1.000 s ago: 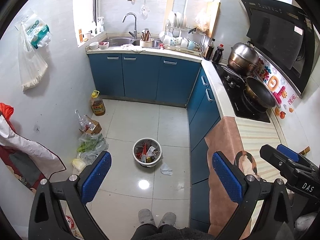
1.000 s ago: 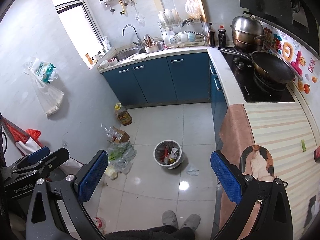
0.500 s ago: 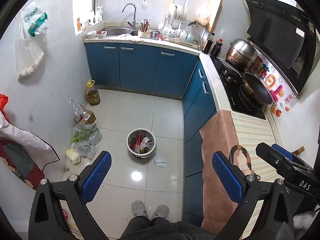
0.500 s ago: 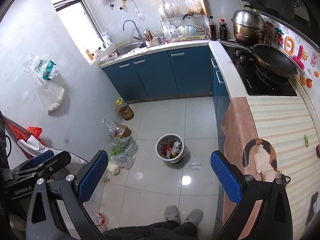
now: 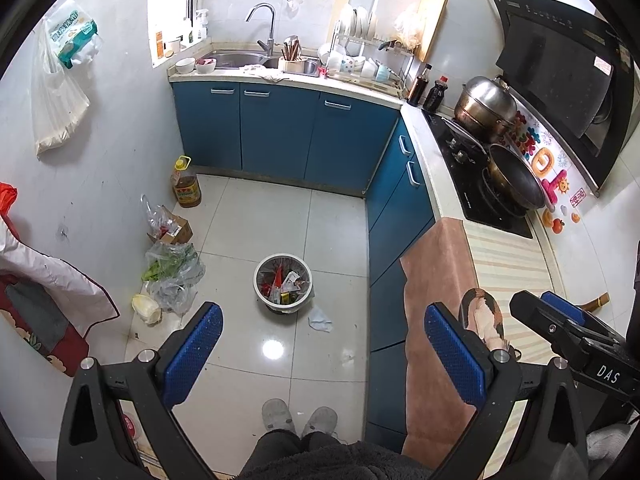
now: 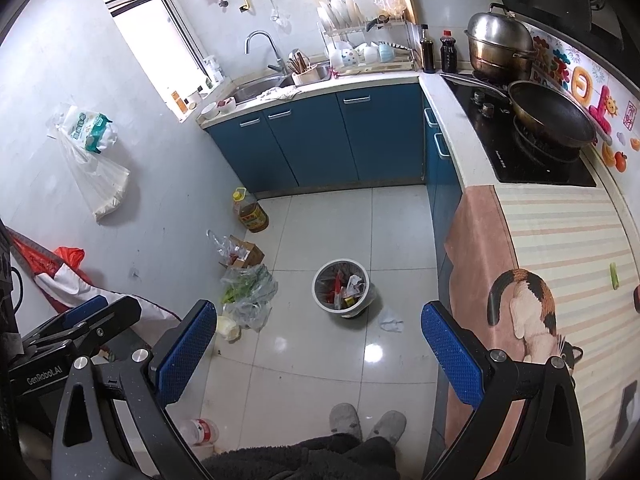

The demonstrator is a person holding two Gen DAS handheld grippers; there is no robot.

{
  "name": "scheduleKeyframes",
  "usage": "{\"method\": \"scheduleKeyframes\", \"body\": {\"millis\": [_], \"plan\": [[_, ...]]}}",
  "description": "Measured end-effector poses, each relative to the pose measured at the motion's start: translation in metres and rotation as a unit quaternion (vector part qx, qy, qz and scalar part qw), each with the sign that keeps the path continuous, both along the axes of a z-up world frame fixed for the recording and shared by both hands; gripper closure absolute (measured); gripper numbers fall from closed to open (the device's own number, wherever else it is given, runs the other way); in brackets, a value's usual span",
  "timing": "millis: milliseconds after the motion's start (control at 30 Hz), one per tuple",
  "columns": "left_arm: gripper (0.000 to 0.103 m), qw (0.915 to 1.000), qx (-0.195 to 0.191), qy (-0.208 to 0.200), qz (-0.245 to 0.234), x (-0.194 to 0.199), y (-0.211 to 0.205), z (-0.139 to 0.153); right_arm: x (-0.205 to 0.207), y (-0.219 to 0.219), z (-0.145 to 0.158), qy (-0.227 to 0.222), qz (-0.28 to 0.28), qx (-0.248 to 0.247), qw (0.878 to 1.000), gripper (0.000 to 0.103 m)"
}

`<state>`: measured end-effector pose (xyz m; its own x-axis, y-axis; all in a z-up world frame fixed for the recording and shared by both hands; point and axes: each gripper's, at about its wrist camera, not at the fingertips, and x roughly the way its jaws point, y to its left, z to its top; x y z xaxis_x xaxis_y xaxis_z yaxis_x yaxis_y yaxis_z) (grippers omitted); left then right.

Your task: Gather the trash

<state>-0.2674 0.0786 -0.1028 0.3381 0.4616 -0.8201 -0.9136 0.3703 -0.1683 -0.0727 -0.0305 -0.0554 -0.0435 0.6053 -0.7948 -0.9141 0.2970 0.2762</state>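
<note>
A white waste bin [image 5: 283,283] full of trash stands on the tiled floor; it also shows in the right wrist view [image 6: 340,288]. A crumpled tissue [image 5: 319,318] lies on the floor just right of the bin, and shows in the right wrist view [image 6: 391,325]. A small green scrap [image 6: 614,275] lies on the striped counter mat. My left gripper [image 5: 320,356] is open and empty, held high over the floor. My right gripper [image 6: 318,354] is open and empty, also high up.
Plastic bags of greens [image 5: 172,276], a cardboard box [image 5: 172,232] and an oil bottle [image 5: 186,186] line the left wall. Blue cabinets [image 5: 280,132] and the counter with stove [image 5: 492,192] stand at the back and right. A plastic bottle [image 6: 198,432] lies near my feet.
Both grippers shifted the view slightly; the bin and tissue now sit a bit higher and more central. Both stay open and empty.
</note>
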Motion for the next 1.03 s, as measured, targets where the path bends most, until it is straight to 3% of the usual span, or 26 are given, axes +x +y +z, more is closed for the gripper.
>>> {"method": "scheduleKeyframes", "body": {"millis": [1033], "plan": [[0.000, 1.0000, 0.001, 0.003, 0.002, -0.0053, -0.0014, -0.0031, 0.0064, -0.0028, -0.0058, 0.015, 0.012, -0.001, 1.000, 0.000]]}}
